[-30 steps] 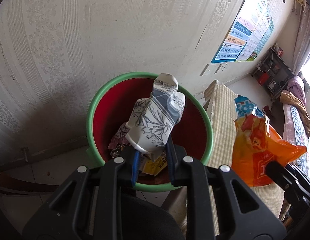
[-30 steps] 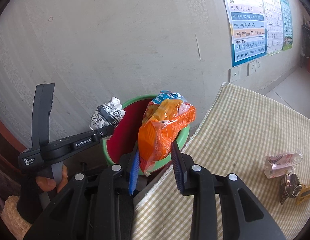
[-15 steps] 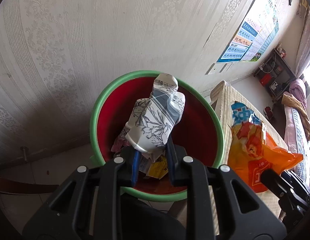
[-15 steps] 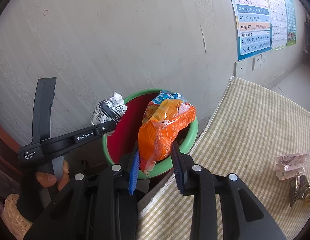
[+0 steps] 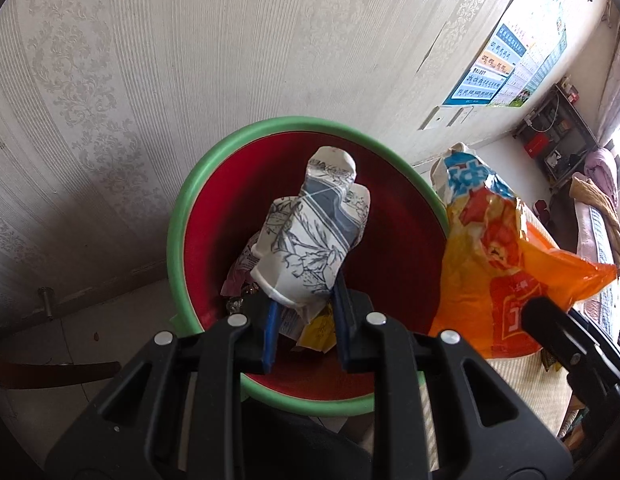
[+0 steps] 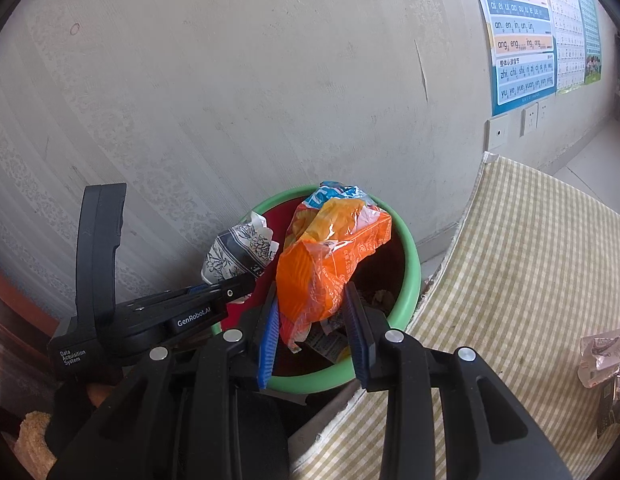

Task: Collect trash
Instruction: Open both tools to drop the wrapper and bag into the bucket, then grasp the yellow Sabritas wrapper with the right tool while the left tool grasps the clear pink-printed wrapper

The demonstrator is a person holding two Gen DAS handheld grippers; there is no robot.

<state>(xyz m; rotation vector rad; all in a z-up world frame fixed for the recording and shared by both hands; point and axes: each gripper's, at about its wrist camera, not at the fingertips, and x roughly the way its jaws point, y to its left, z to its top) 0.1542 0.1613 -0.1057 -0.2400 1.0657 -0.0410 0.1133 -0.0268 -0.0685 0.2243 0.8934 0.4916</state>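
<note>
A red bin with a green rim [image 5: 181, 216] [image 6: 410, 268] stands against the wall, with several wrappers in its bottom. My left gripper [image 5: 305, 300] is shut on a crushed white paper cup with a grey flower print [image 5: 314, 248] [image 6: 237, 252] and holds it above the bin's mouth. My right gripper [image 6: 314, 320] is shut on an orange and blue snack bag [image 6: 330, 264] [image 5: 494, 280] and holds it over the bin's right side. The left gripper's body [image 6: 157, 316] shows in the right wrist view.
A table with a checked cloth [image 6: 530, 280] stands right of the bin. More wrappers [image 6: 602, 356] lie at its right edge. The patterned wall [image 5: 189, 60] is just behind the bin, with a poster [image 6: 522, 28] and sockets [image 6: 530, 116] further right.
Both grippers have moved closer over the bin with their loads. The bin now fills more of both views and the snack bag is above its rim.
</note>
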